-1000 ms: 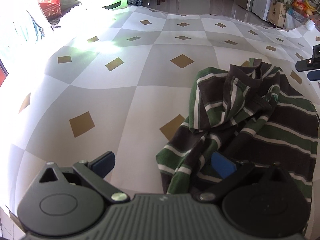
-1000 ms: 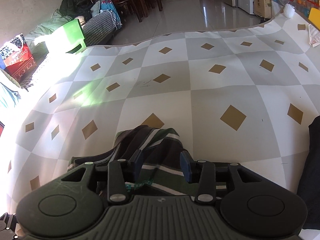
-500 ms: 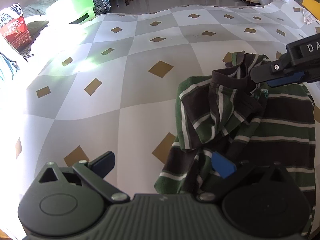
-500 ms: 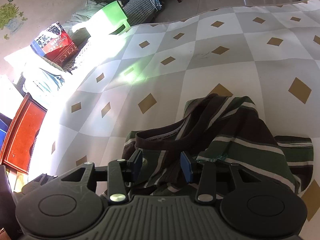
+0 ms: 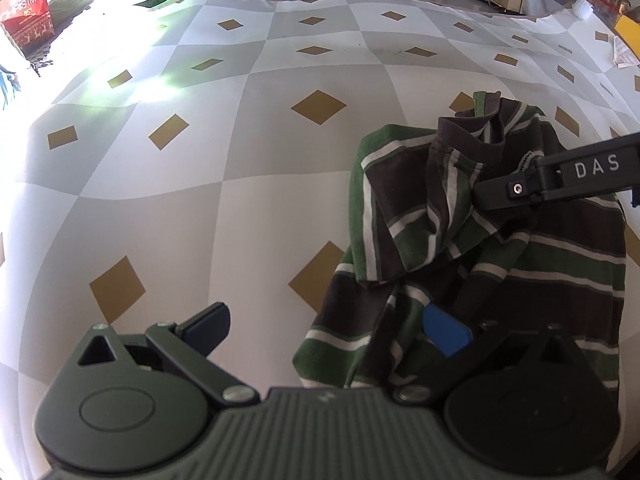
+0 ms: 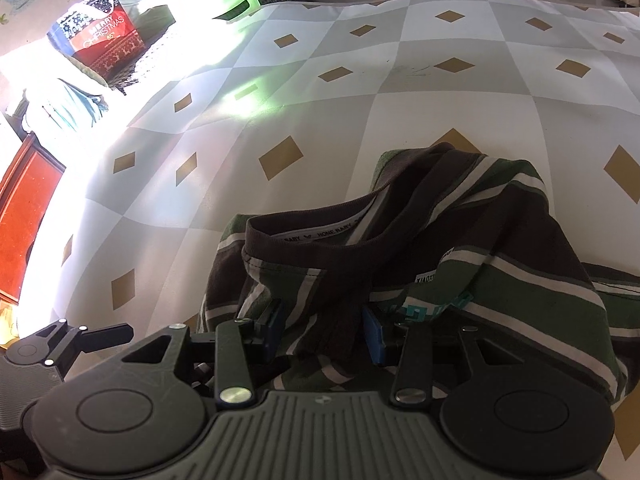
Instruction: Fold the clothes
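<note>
Since the earlier frame, the right gripper (image 5: 480,194) has come in from the shirt's far right edge and now reaches over the collar; its side reads "DAS".

Left wrist view: the striped shirt (image 5: 500,248) lies crumpled on the checked surface (image 5: 240,208), which is bare all along the shirt's left and far sides up to the far edge. The left gripper (image 5: 326,330) has its jaws spread wide, one pad off the shirt's left hem, the blue one over the cloth. A red bag (image 5: 26,0) beyond the surface reads "MERRY CHRISTMAS".

Right wrist view: the right gripper (image 6: 324,330) has its jaws pinching a bunched fold of the shirt (image 6: 500,248) below the collar. Neck tape reads "HONE BABY".
</note>
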A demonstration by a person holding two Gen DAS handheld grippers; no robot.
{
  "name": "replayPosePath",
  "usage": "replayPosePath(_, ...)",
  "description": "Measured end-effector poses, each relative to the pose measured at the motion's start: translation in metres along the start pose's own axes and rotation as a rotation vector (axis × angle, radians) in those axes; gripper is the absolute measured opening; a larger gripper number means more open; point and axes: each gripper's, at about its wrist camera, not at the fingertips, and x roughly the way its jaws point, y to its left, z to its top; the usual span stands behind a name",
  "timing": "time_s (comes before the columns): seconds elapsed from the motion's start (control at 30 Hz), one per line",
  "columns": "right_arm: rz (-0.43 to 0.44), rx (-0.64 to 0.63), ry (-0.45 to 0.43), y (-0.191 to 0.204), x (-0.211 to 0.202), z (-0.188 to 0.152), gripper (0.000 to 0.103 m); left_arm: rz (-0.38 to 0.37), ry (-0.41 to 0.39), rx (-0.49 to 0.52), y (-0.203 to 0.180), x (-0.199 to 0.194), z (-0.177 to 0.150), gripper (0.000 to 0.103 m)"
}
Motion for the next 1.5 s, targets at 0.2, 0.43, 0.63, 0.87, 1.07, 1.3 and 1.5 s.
replayPosePath(0.2,0.01,-0.044,0.001,0.009,0.007,-0.001,0.017,0.003,0.001,-0.016,0.007,0.0,-0.001,0.103)
replayPosePath(0.43,0.108,-0.007,-0.082,0.016,-0.005,0.01,0.009,0.009,0.008,-0.035,0.008,0.002,-0.001,0.103)
replayPosePath(0.63,0.186,0.063,-0.168,0.023,-0.014,0.027,0.009,0.013,-0.01,-0.056,0.01,0.001,0.003,0.103)
replayPosePath(0.87,0.284,0.202,-0.271,0.024,-0.018,0.044,0.009,0.034,-0.042,-0.112,0.016,0.0,0.014,0.103)
replayPosePath(1.07,0.3,0.212,-0.362,0.03,-0.025,0.057,0.009,0.064,-0.062,-0.18,0.022,-0.001,0.025,0.103)
replayPosePath(1.3,0.227,0.313,-0.424,0.012,-0.022,0.064,0.022,0.079,-0.054,-0.223,0.022,0.002,0.03,0.103)
replayPosePath(1.5,0.167,0.289,-0.417,0.006,-0.029,0.068,0.036,0.073,-0.052,-0.217,0.018,0.002,0.031,0.103)
